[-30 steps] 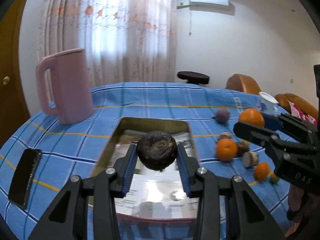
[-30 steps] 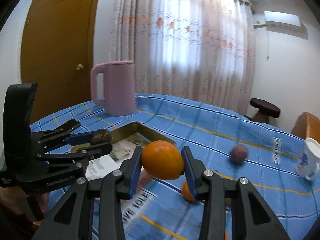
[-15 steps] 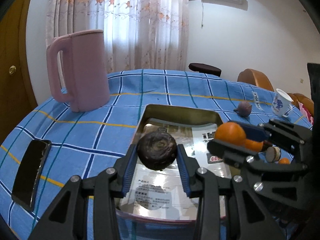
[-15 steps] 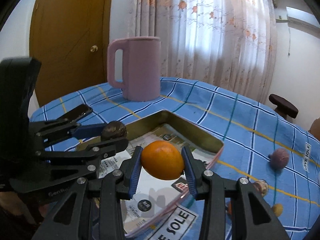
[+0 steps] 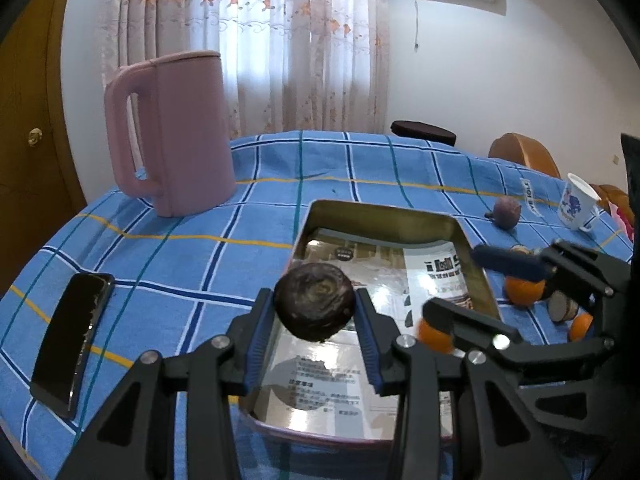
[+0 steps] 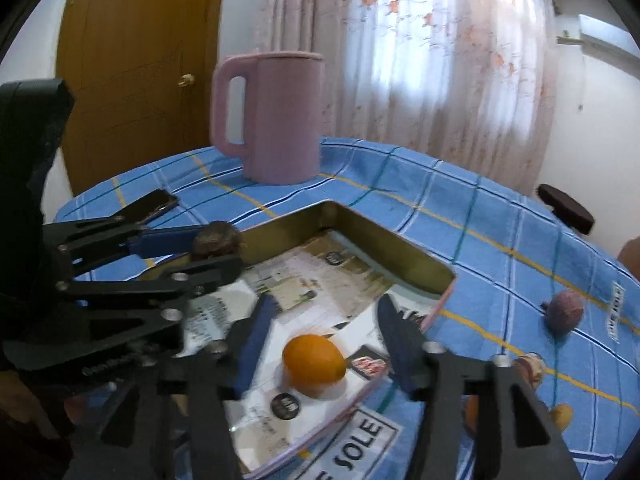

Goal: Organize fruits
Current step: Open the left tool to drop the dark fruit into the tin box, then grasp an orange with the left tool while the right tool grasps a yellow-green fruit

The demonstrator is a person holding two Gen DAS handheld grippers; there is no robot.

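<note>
My left gripper (image 5: 316, 320) is shut on a dark wrinkled passion fruit (image 5: 315, 306) and holds it above the near left part of a shiny metal tray (image 5: 384, 216). That fruit also shows in the right wrist view (image 6: 216, 245). My right gripper (image 6: 324, 340) is open over the tray's (image 6: 400, 250) near right corner. An orange (image 6: 314, 365) lies on the tray floor between its spread fingers; it also shows in the left wrist view (image 5: 434, 336).
A pink jug (image 5: 172, 136) stands behind the tray at the left. A black phone (image 5: 72, 338) lies at the left table edge. A purple fruit (image 5: 506, 213), a white cup (image 5: 578, 202) and several small oranges (image 5: 524, 290) lie right of the tray.
My right gripper has opened and the orange has dropped from it onto the tray floor. My left gripper still holds the passion fruit and has moved slightly left over the tray.
</note>
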